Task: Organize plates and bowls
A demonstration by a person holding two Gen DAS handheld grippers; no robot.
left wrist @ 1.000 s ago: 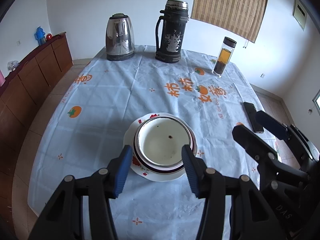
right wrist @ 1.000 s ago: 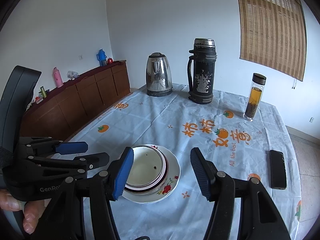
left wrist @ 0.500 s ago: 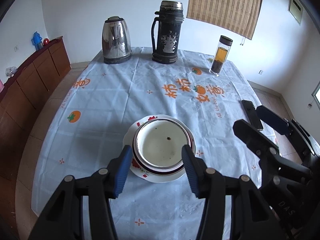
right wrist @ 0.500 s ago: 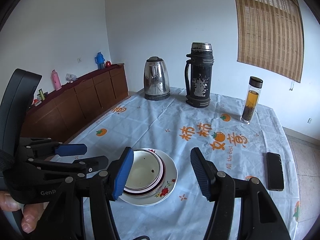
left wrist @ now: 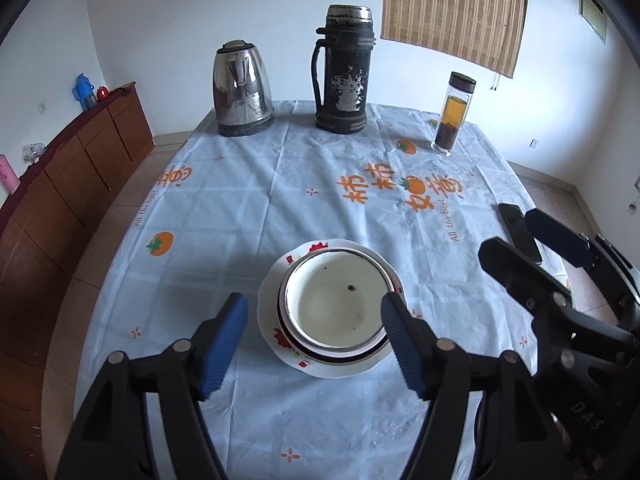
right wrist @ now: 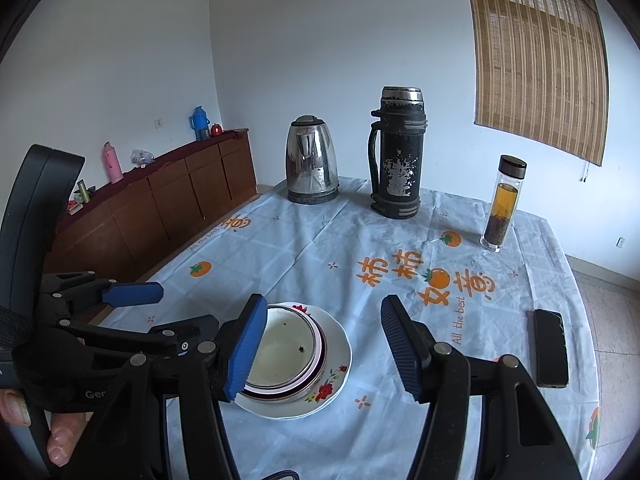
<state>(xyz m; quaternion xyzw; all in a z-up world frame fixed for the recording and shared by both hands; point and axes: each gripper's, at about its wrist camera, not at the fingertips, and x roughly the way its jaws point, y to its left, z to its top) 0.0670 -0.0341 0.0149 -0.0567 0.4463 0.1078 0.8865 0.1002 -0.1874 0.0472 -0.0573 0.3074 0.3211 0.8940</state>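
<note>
Bowls [left wrist: 338, 312] nested on plate [left wrist: 269, 316], perhaps two. Left tool [left wrist: 314, 336] just widened, straddling bowls, pads clear. Right tool [right wrist: 322, 346] spread, empty, right of bowls.

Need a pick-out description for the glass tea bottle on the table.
Start at the table's far edge, where three vessels stand in a row. The tea bottle is the rightmost, right of the black thermos and steel kettle. It alone is slim, clear glass with amber liquid.

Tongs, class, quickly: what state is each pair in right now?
Left tongs: open, holding nothing; jaws have just been opening, either side of the stacked bowls without touching.
Right tongs: open, empty.
</note>
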